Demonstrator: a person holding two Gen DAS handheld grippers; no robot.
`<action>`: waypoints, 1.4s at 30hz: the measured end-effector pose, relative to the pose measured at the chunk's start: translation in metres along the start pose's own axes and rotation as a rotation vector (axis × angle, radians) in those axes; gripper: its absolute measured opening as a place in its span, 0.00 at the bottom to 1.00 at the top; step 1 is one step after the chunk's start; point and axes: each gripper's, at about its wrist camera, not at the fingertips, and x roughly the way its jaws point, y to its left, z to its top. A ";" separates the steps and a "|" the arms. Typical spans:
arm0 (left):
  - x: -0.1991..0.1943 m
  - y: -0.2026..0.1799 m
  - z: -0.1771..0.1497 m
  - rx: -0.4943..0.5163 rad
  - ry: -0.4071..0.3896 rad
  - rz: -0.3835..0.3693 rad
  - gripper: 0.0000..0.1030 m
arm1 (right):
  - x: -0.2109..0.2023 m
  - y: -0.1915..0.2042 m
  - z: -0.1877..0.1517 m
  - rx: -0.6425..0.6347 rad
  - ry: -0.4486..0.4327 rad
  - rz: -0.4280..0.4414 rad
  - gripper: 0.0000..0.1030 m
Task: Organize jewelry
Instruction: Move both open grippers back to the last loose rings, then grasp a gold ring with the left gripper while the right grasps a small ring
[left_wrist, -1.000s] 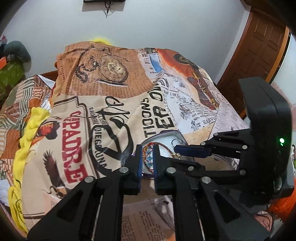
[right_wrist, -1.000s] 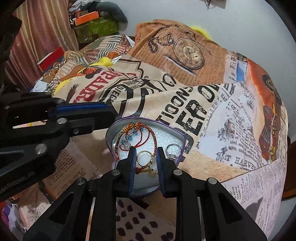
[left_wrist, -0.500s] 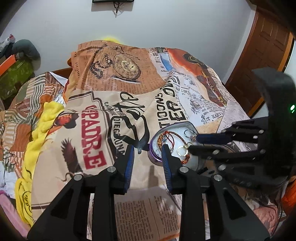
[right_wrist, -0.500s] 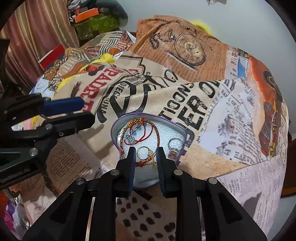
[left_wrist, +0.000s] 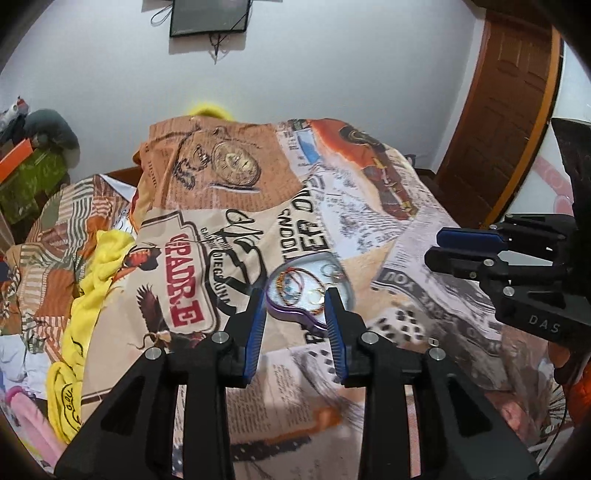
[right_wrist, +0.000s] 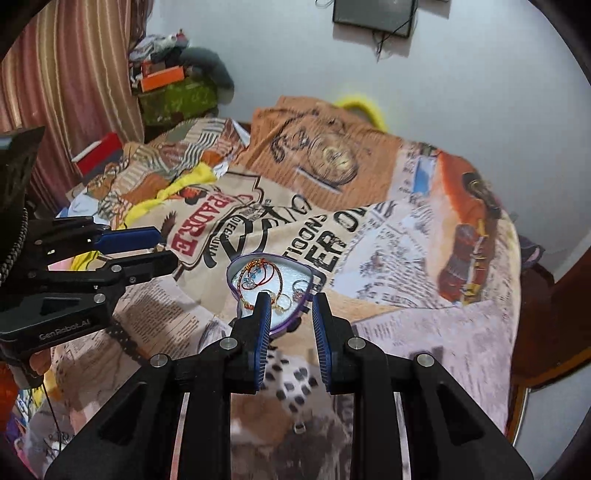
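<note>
Both claws are hanging open and empty. Right gripper (right_wrist: 289, 299) is sitting nearer: the heart-shaped jewelry tin (right_wrist: 236, 302), holding red thread bracelets (right_wrist: 264, 275) and rings (right_wrist: 298, 287), is lying at 12 o'clock, just beyond its fingertips. Left gripper (left_wrist: 295, 297) is pointing likewise.

Plenty of open bedspread (left_wrist: 303, 373) right under both tools; only the purple tray (right_wrist: 271, 328) sits just ahead of their tips, and the yellow cloth (left_wrist: 92, 295) bunches well off left.
</note>
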 end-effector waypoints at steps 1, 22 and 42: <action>-0.004 -0.003 -0.001 0.004 -0.002 -0.004 0.32 | -0.004 0.001 -0.002 0.003 -0.007 -0.004 0.20; 0.028 -0.086 -0.065 0.140 0.171 -0.113 0.39 | -0.019 -0.017 -0.087 0.097 0.039 -0.046 0.37; 0.070 -0.086 -0.067 0.159 0.159 -0.160 0.22 | 0.024 -0.014 -0.101 0.014 0.136 0.009 0.36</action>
